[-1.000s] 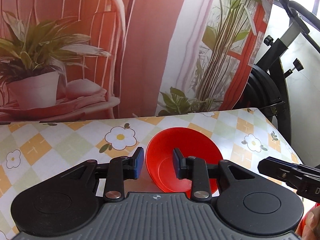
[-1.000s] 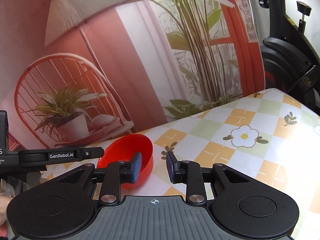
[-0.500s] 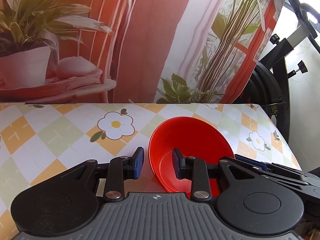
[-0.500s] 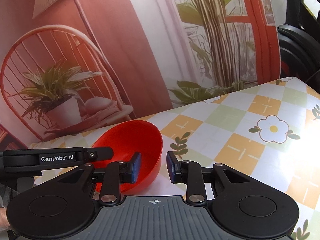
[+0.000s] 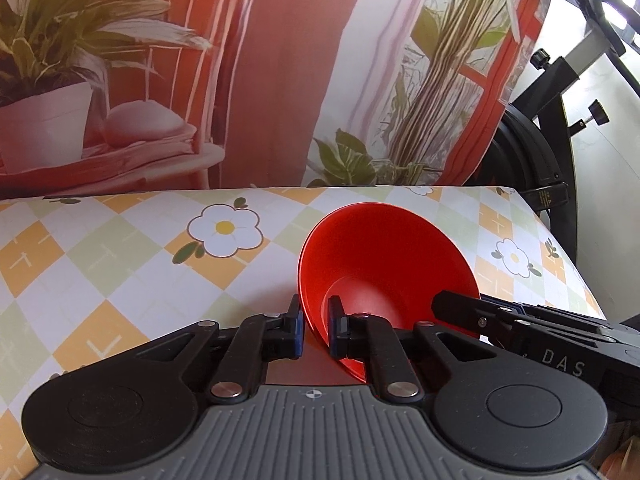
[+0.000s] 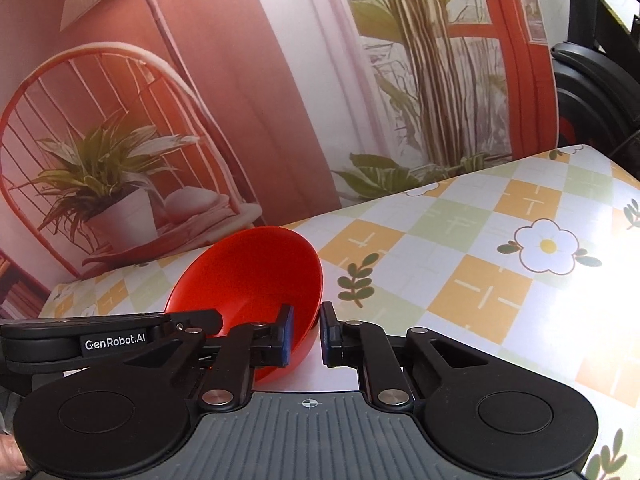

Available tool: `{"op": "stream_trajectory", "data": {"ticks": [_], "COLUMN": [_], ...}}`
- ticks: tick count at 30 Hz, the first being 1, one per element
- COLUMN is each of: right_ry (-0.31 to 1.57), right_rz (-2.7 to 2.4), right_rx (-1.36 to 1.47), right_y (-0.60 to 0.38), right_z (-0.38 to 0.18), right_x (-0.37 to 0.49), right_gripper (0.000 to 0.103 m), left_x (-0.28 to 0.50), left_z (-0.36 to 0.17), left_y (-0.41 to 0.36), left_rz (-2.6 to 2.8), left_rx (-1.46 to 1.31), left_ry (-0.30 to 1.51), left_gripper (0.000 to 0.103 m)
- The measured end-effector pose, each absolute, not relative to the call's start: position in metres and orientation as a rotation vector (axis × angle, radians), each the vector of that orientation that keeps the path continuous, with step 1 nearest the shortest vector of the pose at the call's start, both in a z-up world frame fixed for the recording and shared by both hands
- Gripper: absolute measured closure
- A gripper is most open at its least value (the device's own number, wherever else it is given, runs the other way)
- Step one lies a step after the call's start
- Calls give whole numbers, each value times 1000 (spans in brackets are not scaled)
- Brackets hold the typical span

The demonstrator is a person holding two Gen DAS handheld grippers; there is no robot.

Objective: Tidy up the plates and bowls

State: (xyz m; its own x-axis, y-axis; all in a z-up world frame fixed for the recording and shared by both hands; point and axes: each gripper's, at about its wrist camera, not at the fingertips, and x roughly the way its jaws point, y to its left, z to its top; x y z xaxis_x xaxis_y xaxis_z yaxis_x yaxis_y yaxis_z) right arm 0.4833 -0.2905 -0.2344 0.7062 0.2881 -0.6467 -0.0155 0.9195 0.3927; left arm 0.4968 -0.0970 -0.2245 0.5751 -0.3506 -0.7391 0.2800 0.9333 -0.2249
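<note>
Both tongs (image 5: 316,330) (image 6: 306,334) straddle the red bowl's (image 5: 384,264) rim, narrowly parted.

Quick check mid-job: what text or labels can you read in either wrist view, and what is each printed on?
"GenRobot.AI": on the side of the left gripper, seen in the right wrist view.
"DAS": on the side of the right gripper, at the left wrist view's right edge; may be cut off.
Nothing readable on the red bowl.

Glossy smooth red plastic bowl (image 5: 384,264) on sheeny checked floral tablecloth (image 5: 120,264); matt black plastic gripper fingers (image 5: 294,330).
</note>
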Motion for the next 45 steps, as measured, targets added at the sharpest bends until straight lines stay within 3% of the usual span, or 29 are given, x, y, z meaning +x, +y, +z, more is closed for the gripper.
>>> {"op": "stream_trajectory", "data": {"ticks": [24,45], "right_ry": [653,556], "right_rz": [103,16], "right_rx": [433,545], "right_y": [-341,-396], "right_z": [-168,-146], "right_x": [402,314], "right_gripper": [95,94], "left_x": [421,362], "left_z": [-154,-145], "left_y": [-145,-186], "left_rz": [-449,-566], "left_rx": [-28,-52], "left_ry": [794,800], "left_gripper": [91,91]}}
